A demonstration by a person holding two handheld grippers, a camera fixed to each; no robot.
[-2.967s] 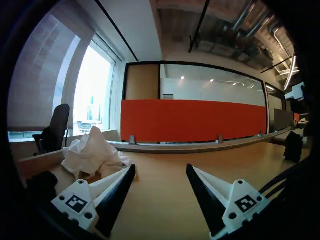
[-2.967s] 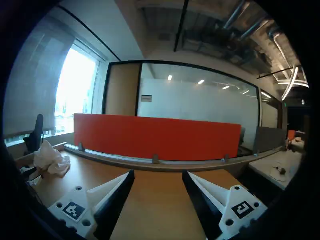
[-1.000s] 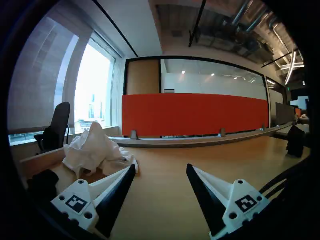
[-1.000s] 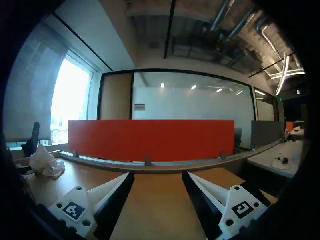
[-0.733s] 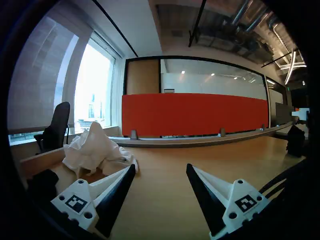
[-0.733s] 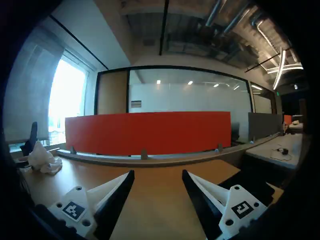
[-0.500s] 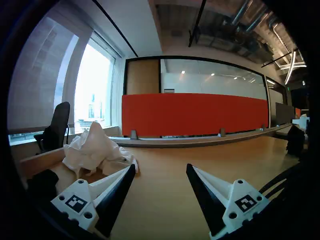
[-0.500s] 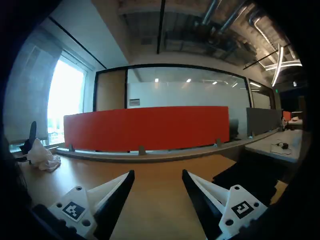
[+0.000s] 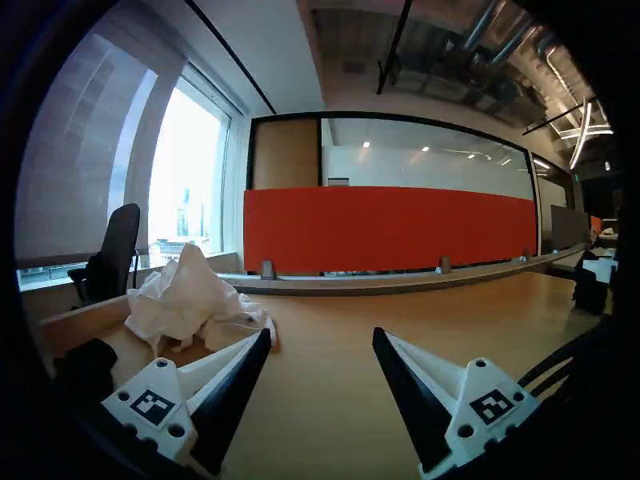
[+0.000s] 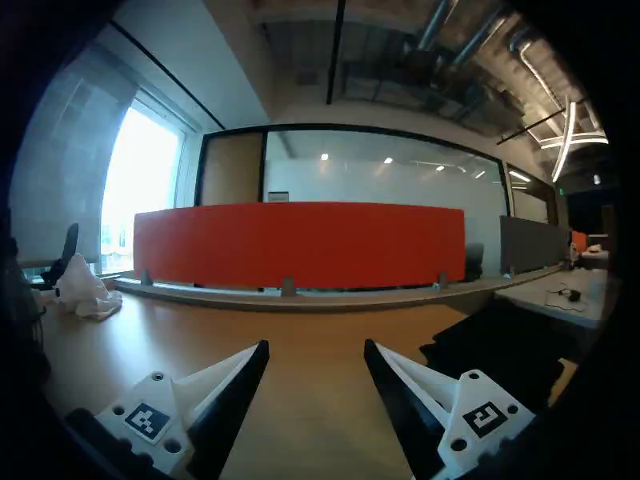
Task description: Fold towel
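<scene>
A crumpled white towel (image 9: 188,308) lies in a heap on the wooden desk (image 9: 336,384), just beyond the left finger of my left gripper (image 9: 320,340). That gripper is open and low over the desk with nothing between its fingers. In the right gripper view the same towel (image 10: 84,294) is small and far off at the left. My right gripper (image 10: 316,352) is open and empty too, hovering over bare desk (image 10: 312,400).
An orange divider panel (image 9: 388,232) runs along the desk's far edge. A black office chair (image 9: 108,264) stands by the window at left. A dark object (image 9: 590,290) sits at the right in the left gripper view; black material (image 10: 500,340) lies on the desk at right.
My right gripper has risen and tilted, and the black material at its right has come into sight. The left gripper has barely moved since a second ago. The towel lies as before.
</scene>
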